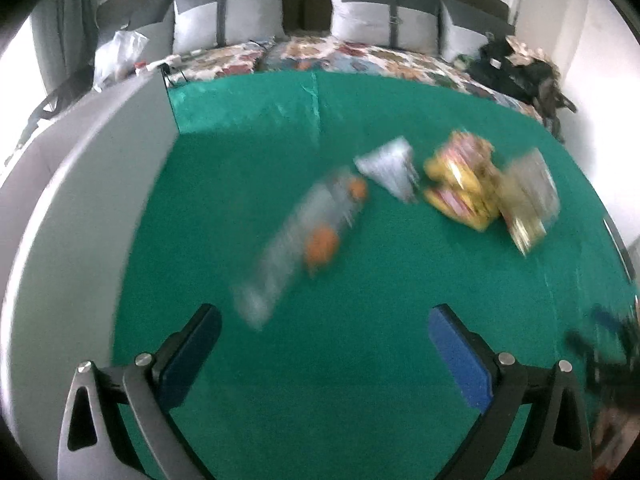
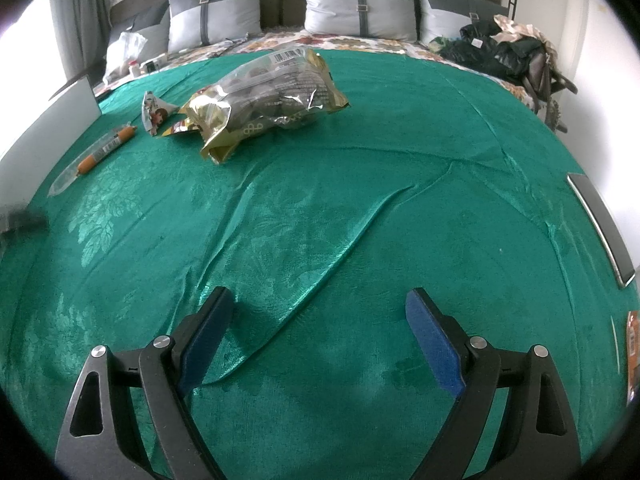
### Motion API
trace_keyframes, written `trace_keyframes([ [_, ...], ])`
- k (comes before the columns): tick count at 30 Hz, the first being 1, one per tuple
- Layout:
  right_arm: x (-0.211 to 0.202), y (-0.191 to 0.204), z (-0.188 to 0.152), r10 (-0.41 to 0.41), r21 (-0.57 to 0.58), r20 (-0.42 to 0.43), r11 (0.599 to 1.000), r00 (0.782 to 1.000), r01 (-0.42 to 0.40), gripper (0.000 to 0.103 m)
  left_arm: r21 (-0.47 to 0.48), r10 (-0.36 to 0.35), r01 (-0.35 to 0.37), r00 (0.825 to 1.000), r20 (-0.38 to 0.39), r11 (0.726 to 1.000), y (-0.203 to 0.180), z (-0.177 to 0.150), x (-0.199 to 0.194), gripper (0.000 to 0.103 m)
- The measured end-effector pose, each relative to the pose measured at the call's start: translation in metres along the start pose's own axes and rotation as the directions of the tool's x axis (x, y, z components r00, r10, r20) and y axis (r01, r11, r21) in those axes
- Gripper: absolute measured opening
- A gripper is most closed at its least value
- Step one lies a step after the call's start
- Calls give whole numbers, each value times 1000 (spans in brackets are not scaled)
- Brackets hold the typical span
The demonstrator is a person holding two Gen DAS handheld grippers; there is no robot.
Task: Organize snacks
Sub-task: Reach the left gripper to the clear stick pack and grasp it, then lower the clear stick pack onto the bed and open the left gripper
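Several snacks lie on a green cloth (image 2: 360, 220) spread over a bed. A long clear-wrapped orange sausage stick (image 1: 304, 236) (image 2: 100, 150) lies just ahead of my left gripper (image 1: 324, 320), which is open and empty. Beyond it are a small triangular silver packet (image 1: 390, 168) (image 2: 156, 114), a yellow and pink packet (image 1: 460, 180), and a large gold and clear bag (image 1: 528, 196) (image 2: 272, 96). The left wrist view is motion-blurred. My right gripper (image 2: 320, 306) is open and empty over bare cloth, well short of the snacks.
A white box wall (image 1: 80, 184) (image 2: 48, 120) stands at the left of the cloth. Grey pillows (image 2: 360, 4), a white plastic bag (image 2: 126, 54) and dark clothes (image 2: 504, 52) sit at the bed's head. A dark-edged object (image 2: 604, 228) is at the right edge.
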State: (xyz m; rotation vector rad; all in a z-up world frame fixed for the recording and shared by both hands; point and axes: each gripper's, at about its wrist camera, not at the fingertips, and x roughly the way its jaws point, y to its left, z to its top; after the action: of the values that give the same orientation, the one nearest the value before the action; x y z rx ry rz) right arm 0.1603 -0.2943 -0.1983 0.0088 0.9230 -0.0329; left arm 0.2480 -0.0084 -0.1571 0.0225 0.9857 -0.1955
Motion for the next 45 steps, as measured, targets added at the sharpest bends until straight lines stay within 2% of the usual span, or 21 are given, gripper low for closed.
trace_keyframes([
  [2,0,0,0,0,0,0,1000,1000,0,90,-19,12,-14,998,-59,1000,12,23,20,95],
  [4,0,0,0,0,0,0,1000,1000,0,90,-49,26,-31,995,-101,998,22,33,36,77],
  [7,0,0,0,0,0,0,1000,1000,0,90,-77,23,-33,991,-133,996,33,34,51,68],
  [8,0,-1,0,0,0,0,1000,1000,0,90,-88,4,-14,994,-109,996,36,33,52,67],
  [9,0,0,0,1,0,0,1000,1000,-1,90,-93,-3,-6,995,-98,996,37,32,53,61],
  [10,0,0,0,0,0,0,1000,1000,0,90,-101,-19,10,996,-91,995,37,32,54,48],
  [12,0,0,0,0,0,0,1000,1000,0,90,-126,-86,75,993,-86,989,36,29,53,28],
  [15,0,0,0,0,0,0,1000,1000,0,90,-98,-126,116,986,-110,988,27,29,52,23],
  [16,0,0,0,0,1,0,1000,1000,0,90,-80,-125,116,985,-117,990,25,31,53,23],
  [19,0,0,0,0,0,0,1000,1000,0,90,-19,-47,45,991,-124,999,18,39,57,25],
  [22,0,0,0,0,1,0,1000,1000,0,90,-26,-8,4,989,-150,1000,19,42,67,31],
  [26,0,0,0,0,1,0,1000,1000,0,90,27,58,-55,991,-125,998,8,43,74,32],
  [27,0,0,0,0,1,0,1000,1000,0,90,39,68,-64,990,-122,997,6,43,74,31],
  [28,0,0,0,0,0,0,1000,1000,0,90,39,64,-60,991,-120,997,4,43,75,20],
  [30,0,0,0,0,1,0,1000,1000,0,90,49,81,-75,990,-116,996,2,41,72,19],
  [34,0,1,0,0,0,0,1000,1000,0,90,4,70,-71,991,-113,998,8,15,55,18],
  [40,0,0,0,0,0,0,1000,1000,0,90,-21,63,-66,994,-85,998,15,-55,9,20],
  [41,0,0,0,0,0,0,1000,1000,0,90,-29,60,-61,996,-62,998,18,-64,4,23],
  [42,1,1,0,0,0,0,1000,1000,0,90,-30,58,-60,997,-50,998,19,-66,4,38],
  [43,0,0,0,0,0,0,1000,1000,0,90,-27,65,-66,997,-43,997,21,-68,4,65],
  [45,1,1,0,0,0,0,1000,1000,0,90,-16,107,-108,993,-55,994,25,-68,12,88],
])
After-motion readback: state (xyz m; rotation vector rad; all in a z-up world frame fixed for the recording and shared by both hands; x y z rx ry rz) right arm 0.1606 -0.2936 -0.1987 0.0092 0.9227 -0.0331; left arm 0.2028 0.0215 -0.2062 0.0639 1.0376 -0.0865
